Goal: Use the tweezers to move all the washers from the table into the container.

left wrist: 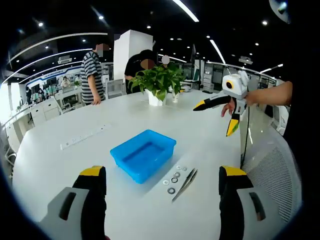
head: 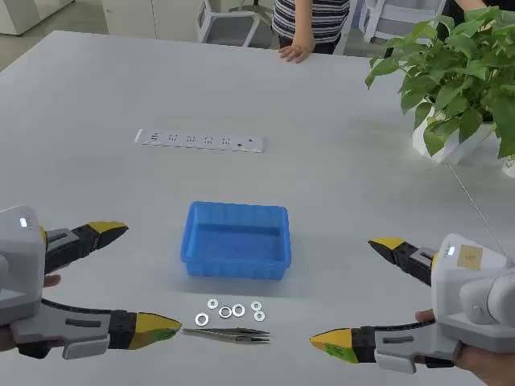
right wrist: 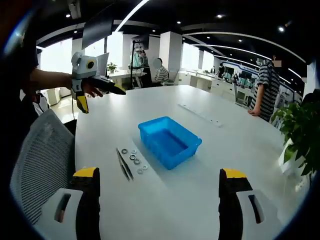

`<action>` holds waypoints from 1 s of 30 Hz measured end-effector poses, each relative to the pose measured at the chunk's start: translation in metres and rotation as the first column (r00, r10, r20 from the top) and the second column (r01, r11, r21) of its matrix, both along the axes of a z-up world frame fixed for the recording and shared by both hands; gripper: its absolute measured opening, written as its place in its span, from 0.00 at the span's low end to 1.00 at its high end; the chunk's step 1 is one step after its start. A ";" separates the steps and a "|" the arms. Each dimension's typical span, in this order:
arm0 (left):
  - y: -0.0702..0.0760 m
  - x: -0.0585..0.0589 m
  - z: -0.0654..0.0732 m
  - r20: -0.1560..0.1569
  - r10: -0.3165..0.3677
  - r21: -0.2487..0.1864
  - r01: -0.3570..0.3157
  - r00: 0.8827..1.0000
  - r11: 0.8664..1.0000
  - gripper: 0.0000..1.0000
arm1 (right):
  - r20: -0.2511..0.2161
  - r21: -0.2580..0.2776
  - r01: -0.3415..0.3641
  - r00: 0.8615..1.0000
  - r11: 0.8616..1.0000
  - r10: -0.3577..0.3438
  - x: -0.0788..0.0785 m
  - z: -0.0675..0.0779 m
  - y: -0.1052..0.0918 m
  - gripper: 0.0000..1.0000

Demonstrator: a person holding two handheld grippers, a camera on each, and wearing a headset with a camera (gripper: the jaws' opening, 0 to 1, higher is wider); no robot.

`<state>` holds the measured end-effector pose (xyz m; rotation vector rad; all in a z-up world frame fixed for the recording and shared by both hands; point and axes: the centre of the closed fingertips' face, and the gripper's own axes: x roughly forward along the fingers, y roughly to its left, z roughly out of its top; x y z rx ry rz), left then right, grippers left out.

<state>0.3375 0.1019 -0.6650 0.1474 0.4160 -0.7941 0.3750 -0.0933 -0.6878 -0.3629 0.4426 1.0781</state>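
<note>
Several metal washers (head: 229,310) lie on the white table in front of a blue container (head: 237,239). Silver tweezers (head: 227,333) lie just before the washers, pointing sideways. My left gripper (head: 141,277) stands open at the left, its lower fingertip close to the tweezers' left end. At the right my right gripper (head: 358,289) is open too, with nothing between its fingers. The left gripper view shows the container (left wrist: 143,154), washers (left wrist: 174,179) and tweezers (left wrist: 184,183); the right gripper view shows the container (right wrist: 169,141), washers (right wrist: 133,159) and tweezers (right wrist: 124,163).
A white power strip (head: 199,141) lies beyond the container. A potted plant (head: 459,92) stands at the back right. A person's hand (head: 294,51) rests on the table's far edge. A mesh chair (right wrist: 40,160) stands at the table's near side.
</note>
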 end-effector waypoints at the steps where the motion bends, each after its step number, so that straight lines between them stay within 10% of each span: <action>1: 0.000 0.000 0.000 -0.001 0.000 -0.001 0.000 1.000 1.000 1.00 | -0.002 0.000 0.000 1.000 1.000 0.000 0.000 0.000 0.000 1.00; 30: 0.000 0.000 0.001 0.004 -0.001 -0.006 0.001 1.000 1.000 1.00 | 0.000 0.005 -0.001 1.000 1.000 0.001 0.001 0.001 0.001 1.00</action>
